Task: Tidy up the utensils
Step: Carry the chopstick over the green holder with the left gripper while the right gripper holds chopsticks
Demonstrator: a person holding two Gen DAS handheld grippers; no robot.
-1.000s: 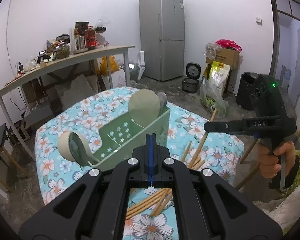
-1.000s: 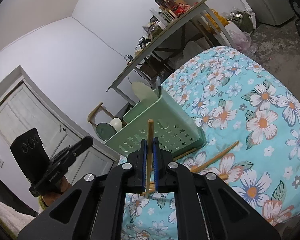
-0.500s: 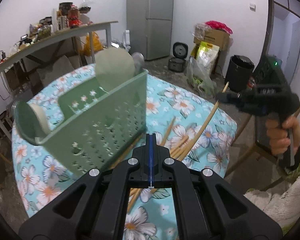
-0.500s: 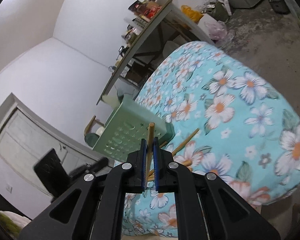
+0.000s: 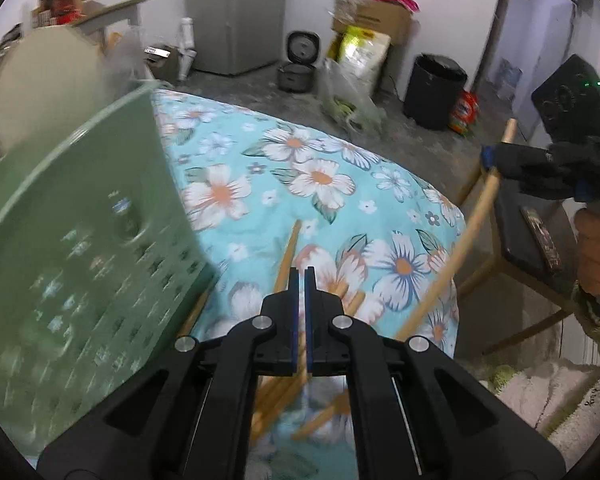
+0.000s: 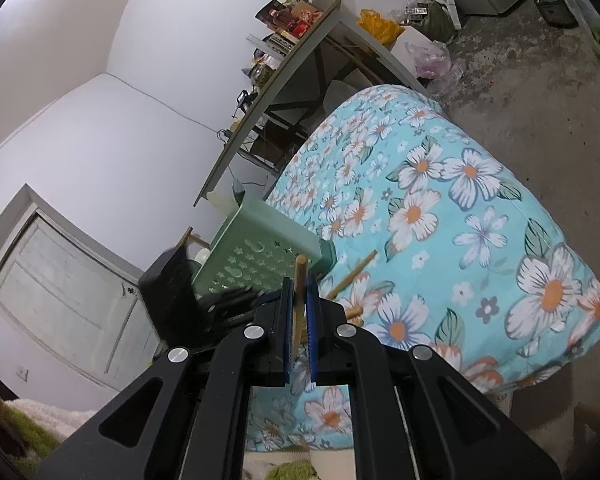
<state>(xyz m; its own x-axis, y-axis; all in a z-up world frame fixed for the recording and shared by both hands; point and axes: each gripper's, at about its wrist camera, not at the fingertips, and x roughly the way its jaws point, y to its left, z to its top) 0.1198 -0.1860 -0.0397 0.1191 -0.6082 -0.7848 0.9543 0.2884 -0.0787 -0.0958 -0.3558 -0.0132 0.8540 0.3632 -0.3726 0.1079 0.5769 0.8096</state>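
Note:
A green perforated utensil basket (image 5: 80,248) stands on the floral tablecloth (image 5: 324,184); it also shows in the right wrist view (image 6: 260,260). Several wooden chopsticks (image 5: 288,256) lie beside it. My left gripper (image 5: 299,276) is shut and empty, low over the chopstick pile. My right gripper (image 6: 299,284) is shut on one wooden chopstick (image 6: 299,296). From the left wrist view that chopstick (image 5: 460,240) slants down from the right gripper (image 5: 490,160) toward the pile.
A pale round utensil head (image 5: 48,80) stands in the basket. A cluttered side table (image 6: 292,32), a fridge (image 5: 236,12), a rice cooker (image 5: 298,62), a black bin (image 5: 434,88) and bags stand around. The table edge (image 6: 540,360) drops off on the right.
My left gripper has dropped closer to the chopsticks and swung right, so the basket now fills its left side. My right gripper keeps its chopstick and has moved nearer the table.

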